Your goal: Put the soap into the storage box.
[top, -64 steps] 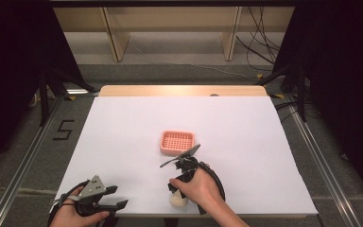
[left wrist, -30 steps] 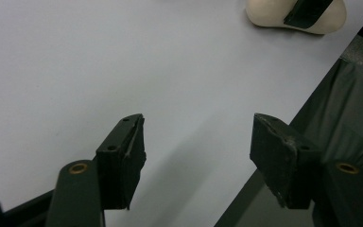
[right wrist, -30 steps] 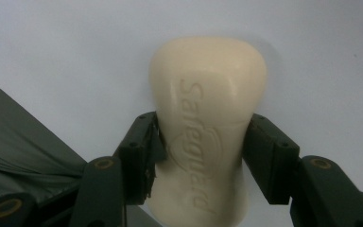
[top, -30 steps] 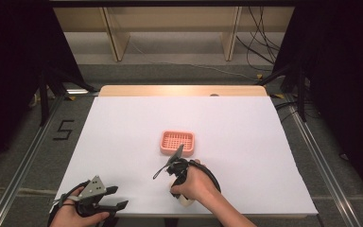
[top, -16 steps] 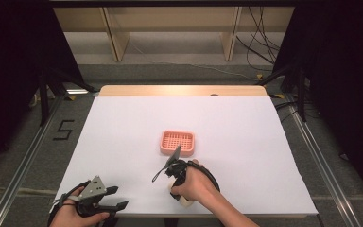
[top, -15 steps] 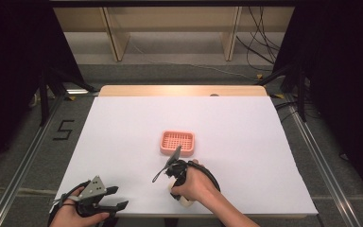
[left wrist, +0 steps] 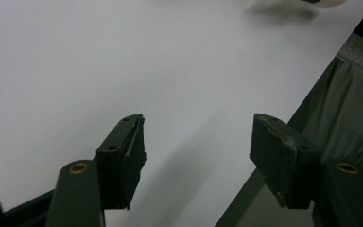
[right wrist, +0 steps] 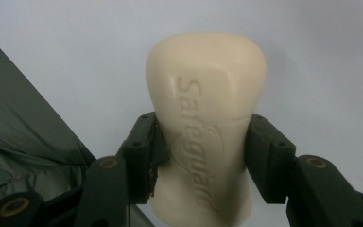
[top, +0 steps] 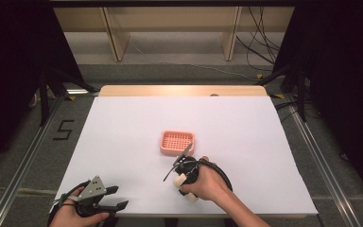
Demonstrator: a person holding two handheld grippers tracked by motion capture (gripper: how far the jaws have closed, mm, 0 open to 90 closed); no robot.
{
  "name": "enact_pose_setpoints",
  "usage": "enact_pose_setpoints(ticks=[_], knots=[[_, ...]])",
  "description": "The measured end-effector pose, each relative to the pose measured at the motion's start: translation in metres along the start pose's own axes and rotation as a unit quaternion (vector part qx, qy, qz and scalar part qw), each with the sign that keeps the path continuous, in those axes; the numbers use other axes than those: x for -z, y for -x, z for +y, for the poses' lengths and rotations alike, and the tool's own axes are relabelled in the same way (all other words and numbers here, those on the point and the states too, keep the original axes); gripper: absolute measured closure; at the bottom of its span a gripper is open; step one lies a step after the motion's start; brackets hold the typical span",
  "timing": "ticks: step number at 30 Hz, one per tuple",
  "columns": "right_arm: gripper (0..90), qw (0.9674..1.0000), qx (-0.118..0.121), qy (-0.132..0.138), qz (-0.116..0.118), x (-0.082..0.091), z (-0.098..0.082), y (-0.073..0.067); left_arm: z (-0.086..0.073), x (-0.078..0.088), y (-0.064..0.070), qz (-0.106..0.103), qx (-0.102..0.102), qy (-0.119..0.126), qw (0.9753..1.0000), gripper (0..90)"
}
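Right gripper view: right tool [right wrist: 203, 156] clamps the soap bar [right wrist: 207, 94] (embossed lettering's end cut off below).

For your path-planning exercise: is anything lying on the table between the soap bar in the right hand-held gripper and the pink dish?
Nothing visible. The right hand-held gripper is shut on the soap bar, and bare white table separates it from the pink dish.

cream soap bar [right wrist: 207, 118], pink grid-patterned tray [top: 177, 143], white table [top: 123, 127]
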State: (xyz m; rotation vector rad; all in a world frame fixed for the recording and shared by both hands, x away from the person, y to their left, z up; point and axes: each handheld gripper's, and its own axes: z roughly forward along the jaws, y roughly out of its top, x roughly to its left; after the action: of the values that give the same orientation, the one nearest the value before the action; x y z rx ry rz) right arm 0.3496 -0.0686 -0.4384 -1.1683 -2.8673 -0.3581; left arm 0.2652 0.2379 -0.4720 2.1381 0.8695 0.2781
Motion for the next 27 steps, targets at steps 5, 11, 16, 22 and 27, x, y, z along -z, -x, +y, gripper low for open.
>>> enact_pose_setpoints(ticks=[5, 11, 16, 22, 27], knots=[[50.7, 0.9999, 0.013, 0.01, -0.004, 0.009, -0.006, 0.01, 0.0, 0.0, -0.001, 0.0, -0.002, 0.001, 1.0, 35.7], [50.7, 0.9991, 0.031, 0.022, -0.019, 0.015, -0.011, 0.019, 0.0, 0.001, -0.002, -0.001, -0.009, 0.002, 1.0, 35.7], [50.7, 0.9994, 0.014, 0.031, -0.009, 0.019, -0.014, 0.021, 0.0, 0.001, -0.002, -0.001, -0.009, 0.001, 1.0, 35.6], [50.7, 0.9988, 0.021, 0.043, -0.013, 0.025, -0.018, 0.026, 0.0, 0.001, -0.002, 0.0, -0.01, 0.002, 0.9999, 35.6], [50.7, 0.9975, 0.045, 0.049, -0.021, 0.03, -0.021, 0.031, 0.0, 0.001, -0.001, -0.001, 0.004, 0.007, 1.0, 35.7]])
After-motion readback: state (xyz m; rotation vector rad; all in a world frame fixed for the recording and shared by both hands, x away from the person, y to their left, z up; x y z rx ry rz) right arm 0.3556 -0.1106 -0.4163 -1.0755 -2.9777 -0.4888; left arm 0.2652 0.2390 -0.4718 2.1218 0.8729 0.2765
